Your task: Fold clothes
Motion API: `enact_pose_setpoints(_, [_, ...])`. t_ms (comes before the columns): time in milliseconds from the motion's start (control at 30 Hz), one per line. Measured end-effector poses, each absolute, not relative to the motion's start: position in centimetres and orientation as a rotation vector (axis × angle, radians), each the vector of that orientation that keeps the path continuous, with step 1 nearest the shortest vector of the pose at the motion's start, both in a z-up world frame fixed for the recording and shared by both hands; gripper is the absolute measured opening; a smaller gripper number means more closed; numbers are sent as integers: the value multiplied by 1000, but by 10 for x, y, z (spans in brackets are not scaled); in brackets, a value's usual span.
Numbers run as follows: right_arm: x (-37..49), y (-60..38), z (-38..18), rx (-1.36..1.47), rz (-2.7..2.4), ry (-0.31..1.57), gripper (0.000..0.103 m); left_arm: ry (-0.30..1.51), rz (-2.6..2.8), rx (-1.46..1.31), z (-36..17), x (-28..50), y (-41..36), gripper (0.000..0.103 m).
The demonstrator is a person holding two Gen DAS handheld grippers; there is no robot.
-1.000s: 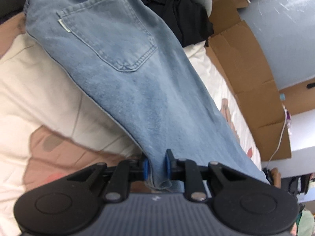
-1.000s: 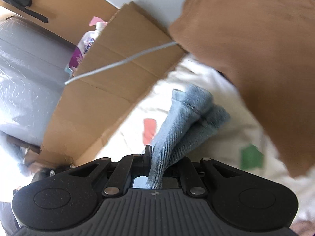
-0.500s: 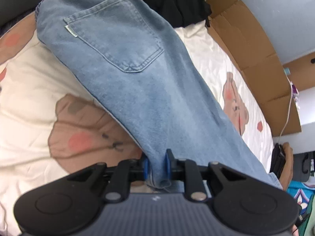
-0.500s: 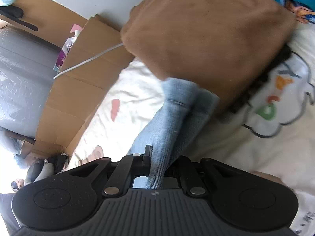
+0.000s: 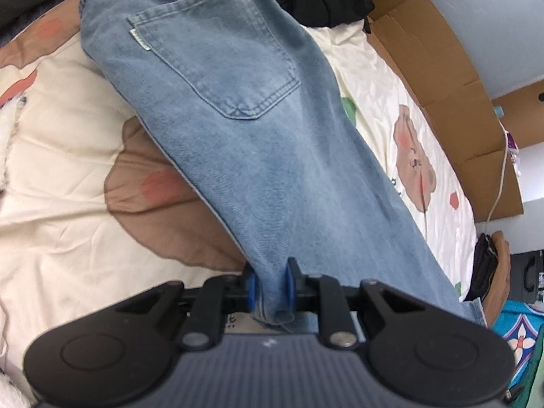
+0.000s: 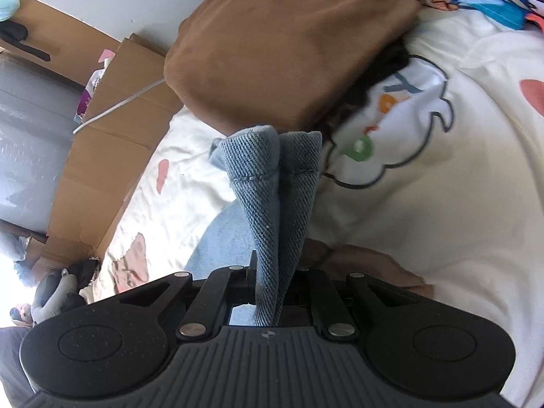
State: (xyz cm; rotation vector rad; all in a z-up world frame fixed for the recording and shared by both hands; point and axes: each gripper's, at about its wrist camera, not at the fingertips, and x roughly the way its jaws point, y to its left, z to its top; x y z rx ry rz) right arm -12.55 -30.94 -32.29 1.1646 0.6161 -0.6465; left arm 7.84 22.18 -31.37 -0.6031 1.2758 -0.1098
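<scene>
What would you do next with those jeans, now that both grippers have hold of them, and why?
Probably carry both grips toward the waistband to fold the jeans in half. The left gripper pinches one edge and the right gripper clamps the bunched hems, while the pocket end lies flat on the cartoon bedsheet. The fabric between looks spread out, so it seems ready to fold.

jeans (image 5: 258, 156) on bedspread (image 5: 68, 204), cardboard (image 5: 452, 78) behind

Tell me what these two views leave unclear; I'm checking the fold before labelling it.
- Left wrist: jeans waistband cut off by the top edge; pocket label too small to read.
- Right wrist: the right tongs fingertips, buried in denim; brown cushion blurred, hiding black fabric beneath.
</scene>
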Motion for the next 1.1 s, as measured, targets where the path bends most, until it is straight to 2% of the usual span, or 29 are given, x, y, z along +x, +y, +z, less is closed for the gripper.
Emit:
enact_pose_setpoints(567, [-186, -289, -352, 1211, -696, 672, 6, 1318, -127, -569, -331, 59, 224, 18])
enact_pose_setpoints(1100, [-220, -277, -347, 1211, -750, 713, 6, 1342, -212, -533, -330, 42, 229, 18])
